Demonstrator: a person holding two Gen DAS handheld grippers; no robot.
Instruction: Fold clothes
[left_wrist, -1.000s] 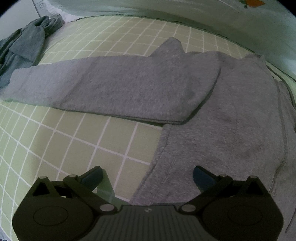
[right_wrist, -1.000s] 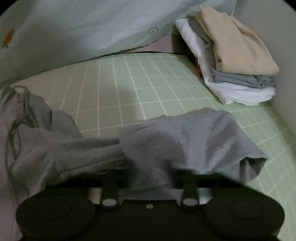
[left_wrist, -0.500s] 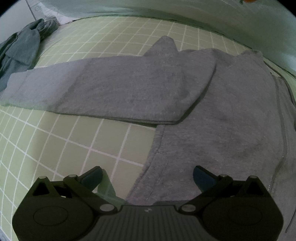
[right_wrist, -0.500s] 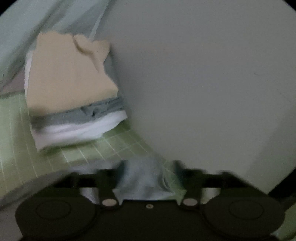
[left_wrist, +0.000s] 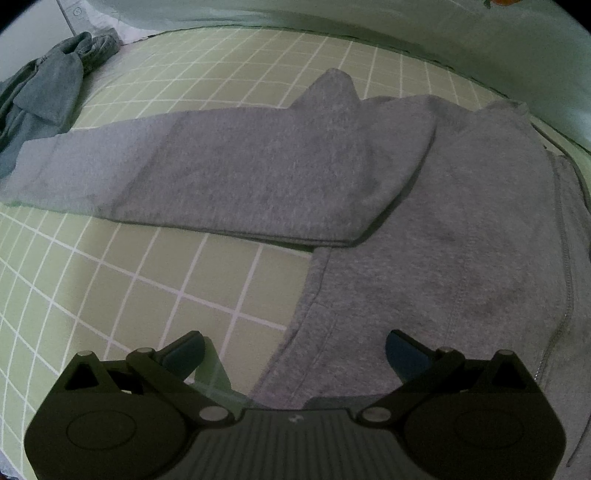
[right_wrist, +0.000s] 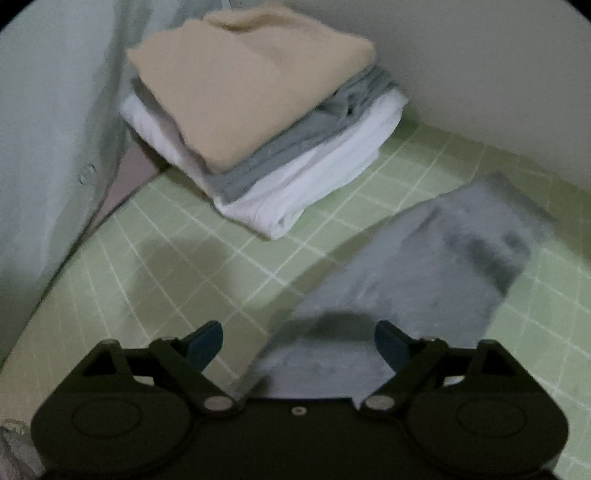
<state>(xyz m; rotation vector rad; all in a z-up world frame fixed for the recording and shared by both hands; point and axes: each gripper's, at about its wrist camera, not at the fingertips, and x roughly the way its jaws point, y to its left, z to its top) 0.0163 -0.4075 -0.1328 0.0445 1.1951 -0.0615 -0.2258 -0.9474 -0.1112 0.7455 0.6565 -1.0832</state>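
right gripper (right_wrist: 297, 343) jaws opening, grey sleeve (right_wrist: 424, 273) released onto bed

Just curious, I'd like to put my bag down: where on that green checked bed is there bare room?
Bare checked sheet lies below the grey hoodie's outstretched sleeve, and between the folded pile and the other sleeve. The corner by the pile is crowded.

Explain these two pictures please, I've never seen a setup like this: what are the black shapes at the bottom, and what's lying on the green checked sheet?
No robot: a person holds a two-finger tool in each hand, each with a camera looking along its fingers. The left gripper is open over a grey hoodie spread flat, its sleeve stretched sideways. The right gripper's jaws are opening, nothing pressed between them, above the other sleeve. Beyond lies a folded stack. Neither holds anything.
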